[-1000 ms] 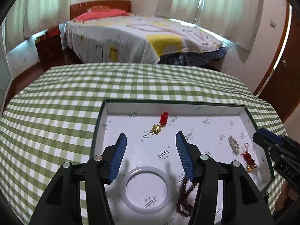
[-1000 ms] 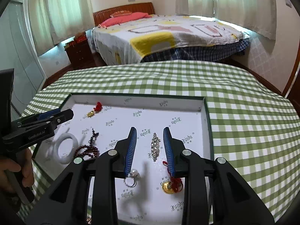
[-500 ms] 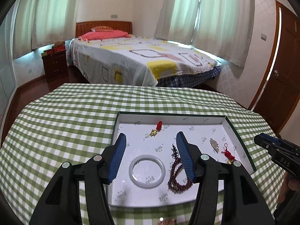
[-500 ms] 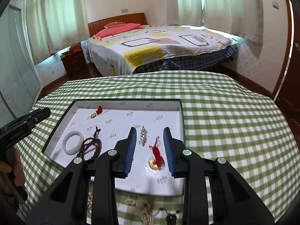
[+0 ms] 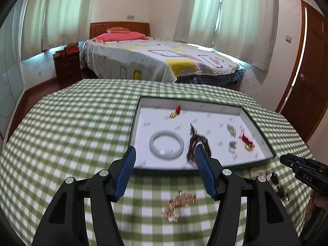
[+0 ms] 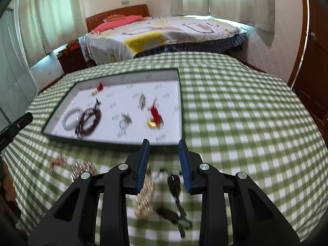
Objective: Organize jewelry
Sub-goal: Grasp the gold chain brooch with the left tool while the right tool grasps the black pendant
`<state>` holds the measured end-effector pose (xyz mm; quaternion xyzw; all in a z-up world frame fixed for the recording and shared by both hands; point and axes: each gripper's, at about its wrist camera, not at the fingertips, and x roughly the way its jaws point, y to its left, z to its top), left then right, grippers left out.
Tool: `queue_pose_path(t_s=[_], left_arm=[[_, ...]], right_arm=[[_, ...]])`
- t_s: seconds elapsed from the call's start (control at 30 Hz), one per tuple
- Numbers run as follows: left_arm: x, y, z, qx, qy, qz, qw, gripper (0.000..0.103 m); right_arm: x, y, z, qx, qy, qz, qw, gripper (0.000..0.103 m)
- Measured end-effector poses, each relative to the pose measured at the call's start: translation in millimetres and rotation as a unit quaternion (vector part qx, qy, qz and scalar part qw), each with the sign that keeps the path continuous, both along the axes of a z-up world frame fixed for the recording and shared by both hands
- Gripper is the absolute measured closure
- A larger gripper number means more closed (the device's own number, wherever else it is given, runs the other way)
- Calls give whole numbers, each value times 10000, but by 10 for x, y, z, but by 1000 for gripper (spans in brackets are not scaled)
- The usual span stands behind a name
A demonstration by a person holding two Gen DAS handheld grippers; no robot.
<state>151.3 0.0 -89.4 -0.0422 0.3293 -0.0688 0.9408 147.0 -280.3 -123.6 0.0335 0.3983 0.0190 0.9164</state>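
- Left wrist view: the left gripper (image 5: 165,156) is being held with its blue-padded jaws spread wide and nothing between them, above the near edge of the shallow white-lined tray with a dark green rim (image 5: 205,167).
- Inside the tray a pale white ring-shaped bangle (image 5: 166,146), a dark red-brown string of beads (image 5: 196,143), a small silver ring (image 5: 232,146), a red tassel charm with a gold end (image 5: 247,141) and a second red-and-gold charm (image 5: 176,111) near the far wall are being shown lying apart from one another.
- A loose gold-coloured chain (image 5: 179,204) is being shown on the green-and-white checked tablecloth (image 5: 71,133), outside the tray and just below the open jaws; it is judged to be the likely next pick for this side.
- Right wrist view: the right gripper (image 6: 165,157) is being held with jaws moderately apart and empty, over the cloth in front of the tray.
- Below it a blurred heap is being shown: a pale gold linked band (image 6: 144,198) touching a dark beaded strand with black pieces (image 6: 174,201); more gold pieces (image 6: 82,167) are lying further left.
- The step in hand is judged to be reaching for pieces not yet in the tray. The next move is judged to call for lowering, closing on one strand only, and lifting it clear of its tangled neighbour.
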Motion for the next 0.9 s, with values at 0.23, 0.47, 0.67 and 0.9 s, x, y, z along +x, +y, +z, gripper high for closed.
queue_pose_path(t_s=[0.23,0.47,0.67,0.9], left_arm=[[-200,23,-248,22,275,77,9996,44],[-287,-13,-435,124,464,30,9988,44],[-290,-40,-518,166,552,-12,9983,44],[-268,-107,-622,219,740,-149,9969,44]], right_arm=[[-111,-17,-261,24,245,-81,9997,76],[-82,-46,-399,-14,386,-186,9991,77],[-63,-30,-433,-157,385,-202,9989,79],[-64,-30,-445,-211,345,-234,9989,86]])
